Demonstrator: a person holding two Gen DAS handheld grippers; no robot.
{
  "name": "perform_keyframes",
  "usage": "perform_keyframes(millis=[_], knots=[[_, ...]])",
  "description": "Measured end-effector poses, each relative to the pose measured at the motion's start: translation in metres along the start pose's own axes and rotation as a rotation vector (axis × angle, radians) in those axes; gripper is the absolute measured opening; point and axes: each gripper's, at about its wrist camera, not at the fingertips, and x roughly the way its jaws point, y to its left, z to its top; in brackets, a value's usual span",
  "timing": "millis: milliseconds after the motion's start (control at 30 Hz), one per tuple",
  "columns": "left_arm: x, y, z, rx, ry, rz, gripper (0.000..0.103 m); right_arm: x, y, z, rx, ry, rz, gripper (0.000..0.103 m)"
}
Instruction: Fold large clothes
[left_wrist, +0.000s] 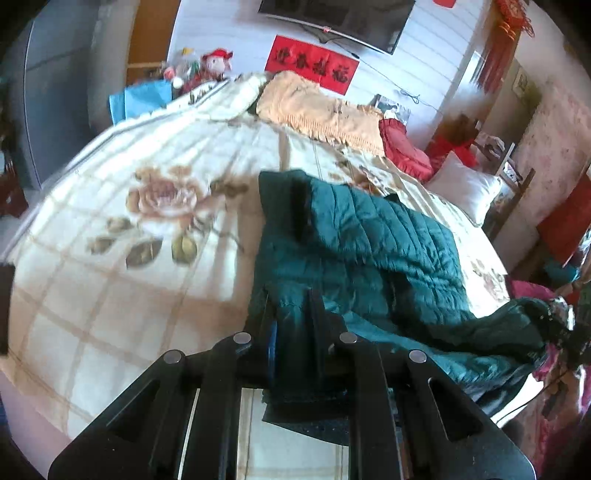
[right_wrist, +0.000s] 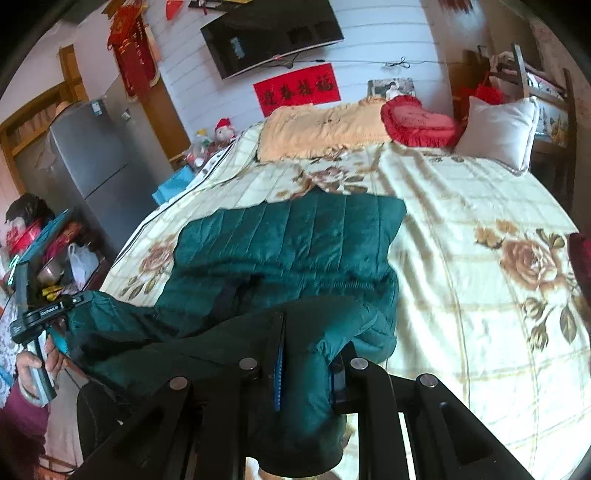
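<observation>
Here, in the left wrist view, the left gripper (left_wrist: 291, 325) has its fingers clamped on the near edge of the dark green quilted jacket (left_wrist: 369, 240), which lies on the floral bed quilt (left_wrist: 129, 221). In the right wrist view, the right gripper (right_wrist: 310, 365) pinches a bunched near fold; that slick padding could slip free if the pulls are uneven.

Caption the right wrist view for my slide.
Right hand-held gripper clamps a green quilted jacket spread over the floral bedspread.

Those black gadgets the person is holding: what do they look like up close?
Each gripper, left and right, is a matte black frame with triangular cut-outs and round silver pins. Its two flat fingers carry blue ridged pads. The left one has a pale handle, white lettering, and a maroon sleeve behind.
</observation>
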Motion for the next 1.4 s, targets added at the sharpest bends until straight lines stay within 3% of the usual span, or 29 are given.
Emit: perform_keyframes(millis=[367,1400], knots=[[0.03,-0.012,0.04,0.025,-0.047,0.076,0.014,0.023,-0.003,0.037,0.018,-0.028,-0.06,0.015],[0.094,-0.014,0.091,0.008,-0.075,0.194,0.014,0.089,-0.029,0.102,0.108,-0.036,-0.133,0.015]])
